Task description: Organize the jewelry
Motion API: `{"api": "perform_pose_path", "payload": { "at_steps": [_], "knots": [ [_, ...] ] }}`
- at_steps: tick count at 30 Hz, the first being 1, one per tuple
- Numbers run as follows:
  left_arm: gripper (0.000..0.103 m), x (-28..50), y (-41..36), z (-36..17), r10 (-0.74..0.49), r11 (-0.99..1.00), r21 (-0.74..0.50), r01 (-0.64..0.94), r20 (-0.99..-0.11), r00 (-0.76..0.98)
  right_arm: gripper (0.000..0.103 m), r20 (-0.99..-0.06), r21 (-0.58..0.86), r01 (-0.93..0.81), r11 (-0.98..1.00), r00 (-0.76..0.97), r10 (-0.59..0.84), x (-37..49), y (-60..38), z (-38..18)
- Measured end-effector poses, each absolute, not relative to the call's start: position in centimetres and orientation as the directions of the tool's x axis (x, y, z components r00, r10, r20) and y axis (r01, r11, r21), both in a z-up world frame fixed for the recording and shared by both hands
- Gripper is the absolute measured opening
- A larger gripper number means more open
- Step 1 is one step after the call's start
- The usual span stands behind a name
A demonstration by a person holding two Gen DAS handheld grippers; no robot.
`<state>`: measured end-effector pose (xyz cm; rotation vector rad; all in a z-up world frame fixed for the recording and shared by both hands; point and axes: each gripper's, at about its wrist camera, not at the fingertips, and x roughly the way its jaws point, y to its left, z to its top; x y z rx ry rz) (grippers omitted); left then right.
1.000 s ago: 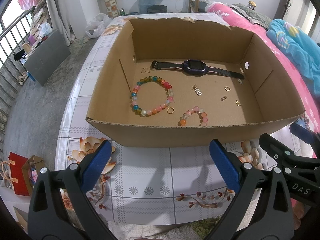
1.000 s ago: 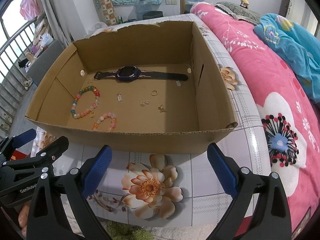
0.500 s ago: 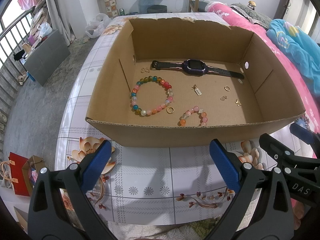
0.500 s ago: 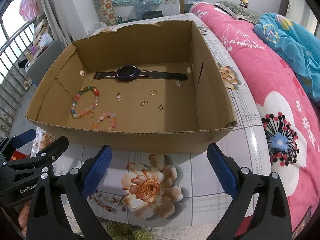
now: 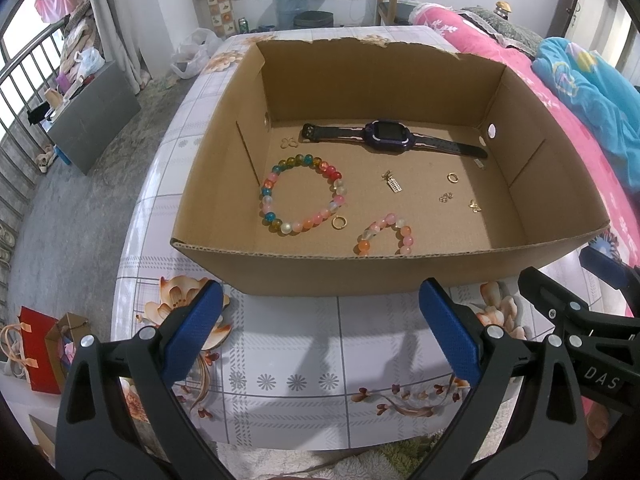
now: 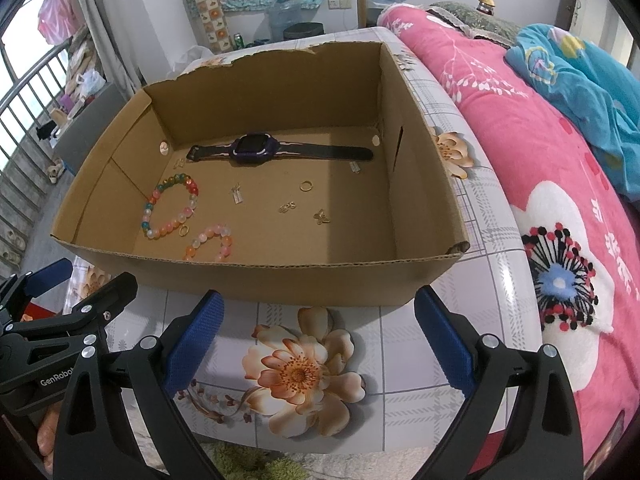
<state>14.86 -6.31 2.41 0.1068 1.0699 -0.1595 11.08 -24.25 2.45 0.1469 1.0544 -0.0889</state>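
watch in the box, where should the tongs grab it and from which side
Probably best the strap beside the purple case of the watch, coming straight down from above. It lies flat along the far wall of the box, strap stretched left to right, so fingers closing across the narrow strap fit more easily than around the wider case. Both left tongs and right tongs are open and outside the box.

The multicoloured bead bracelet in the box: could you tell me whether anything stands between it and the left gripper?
Yes: the cardboard box's near wall rises between the open left gripper and the bead bracelet. Above the rim, nothing visible blocks it.
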Motion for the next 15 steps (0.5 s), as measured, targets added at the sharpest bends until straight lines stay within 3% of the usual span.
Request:
{"api": "perform_pose_path", "payload": {
  "at_steps": [15],
  "knots": [
    [0.095, 14.89, -6.39, 2.43, -0.079, 0.983, 0.009, 0.182, -0.880, 0.469, 0.094, -0.872, 0.080, 0.147, 0.986, 0.490, -0.002, 11.05, -24.30, 2.48]
  ]
}}
